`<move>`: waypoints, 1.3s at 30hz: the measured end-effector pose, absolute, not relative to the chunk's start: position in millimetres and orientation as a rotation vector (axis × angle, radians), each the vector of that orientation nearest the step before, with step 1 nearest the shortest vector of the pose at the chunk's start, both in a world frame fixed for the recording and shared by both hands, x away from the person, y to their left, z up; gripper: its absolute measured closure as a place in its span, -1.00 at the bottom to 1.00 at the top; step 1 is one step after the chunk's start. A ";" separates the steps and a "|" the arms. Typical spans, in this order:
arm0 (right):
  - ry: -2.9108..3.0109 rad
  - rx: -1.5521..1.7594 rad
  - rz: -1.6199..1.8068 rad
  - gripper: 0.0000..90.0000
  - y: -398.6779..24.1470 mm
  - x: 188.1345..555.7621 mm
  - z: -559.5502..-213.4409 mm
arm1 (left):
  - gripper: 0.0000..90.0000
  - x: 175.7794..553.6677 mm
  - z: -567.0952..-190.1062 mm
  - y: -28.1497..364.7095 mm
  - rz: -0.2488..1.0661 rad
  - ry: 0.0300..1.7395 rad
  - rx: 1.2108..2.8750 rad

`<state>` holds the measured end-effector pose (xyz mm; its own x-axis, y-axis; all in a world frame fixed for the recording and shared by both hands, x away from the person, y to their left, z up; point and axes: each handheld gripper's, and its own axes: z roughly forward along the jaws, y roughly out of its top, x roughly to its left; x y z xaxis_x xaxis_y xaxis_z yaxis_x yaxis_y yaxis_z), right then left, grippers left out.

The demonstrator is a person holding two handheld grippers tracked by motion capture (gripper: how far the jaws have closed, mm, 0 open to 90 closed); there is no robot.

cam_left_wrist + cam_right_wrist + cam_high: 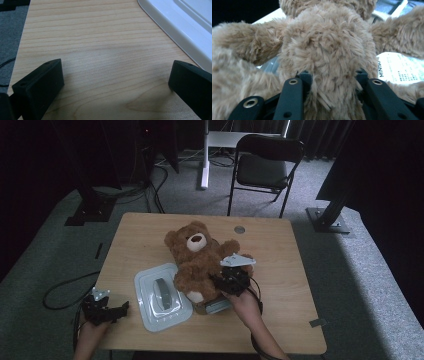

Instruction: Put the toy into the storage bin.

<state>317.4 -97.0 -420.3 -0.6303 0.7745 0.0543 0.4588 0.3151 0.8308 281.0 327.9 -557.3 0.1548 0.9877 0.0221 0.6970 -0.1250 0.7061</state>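
A brown teddy bear (197, 262) lies on its back near the middle of the wooden table (280, 250), head toward the far edge and feet toward the person, so its length runs from near to far. Just beside it on the left sits a pale plastic lid (161, 296) with a grey handle, touching the bear's side. A grey box (216, 306) pokes out from under the bear's near end. Beyond the table stands a black folding chair (265, 167).

The right gripper (231, 279) is clamped on the bear's lower body; the right gripper view shows fur bulging between the two black jaws, plus a white printed label (398, 68) that the high view cannot resolve. The left gripper (106, 310) rests at the near left edge, jaws spread wide over bare wood, the lid's rim (175, 30) off to one side.
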 end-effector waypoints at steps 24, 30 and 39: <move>2.312 1.104 1.256 -0.34 -110.3 312.6 -427.3 | -0.99 281.0 -557.2 328.0 0.687 1.598 1.888; 2.303 1.115 1.320 -0.42 -115.2 315.5 -413.1 | -0.99 281.0 -557.2 327.8 0.685 1.600 1.886; 2.255 1.107 1.375 -0.62 -112.7 318.7 -392.8 | -0.99 280.9 -557.4 326.6 0.685 1.600 1.882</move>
